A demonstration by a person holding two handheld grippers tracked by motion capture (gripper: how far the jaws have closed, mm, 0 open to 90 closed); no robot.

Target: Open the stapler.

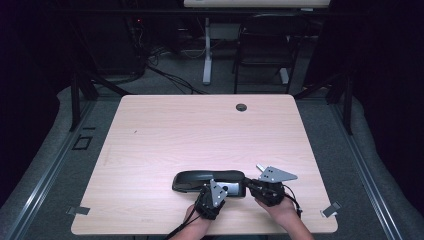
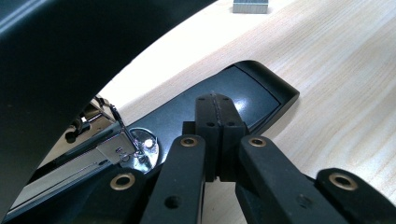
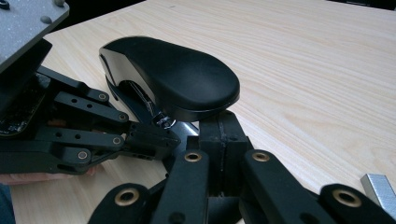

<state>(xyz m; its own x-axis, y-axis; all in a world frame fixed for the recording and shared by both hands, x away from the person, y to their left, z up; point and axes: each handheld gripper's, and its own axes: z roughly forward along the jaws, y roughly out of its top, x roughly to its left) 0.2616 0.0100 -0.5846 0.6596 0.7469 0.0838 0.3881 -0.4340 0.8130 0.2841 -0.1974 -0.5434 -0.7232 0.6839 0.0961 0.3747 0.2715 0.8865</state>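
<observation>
Table bears stapler — between both grippers.

Beyond the black stapler the tabletop lies open; a staple strip sits just beside it.

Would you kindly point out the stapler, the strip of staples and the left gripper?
stapler point(image 3: 187, 79): right gripper view, on its black top cover.
strip of staples point(image 2: 250, 6): left gripper view, on its front face.
left gripper point(image 2: 219, 116): left gripper view, between its shut fingertips.

No lettering can be read anywhere (stapler included).
</observation>
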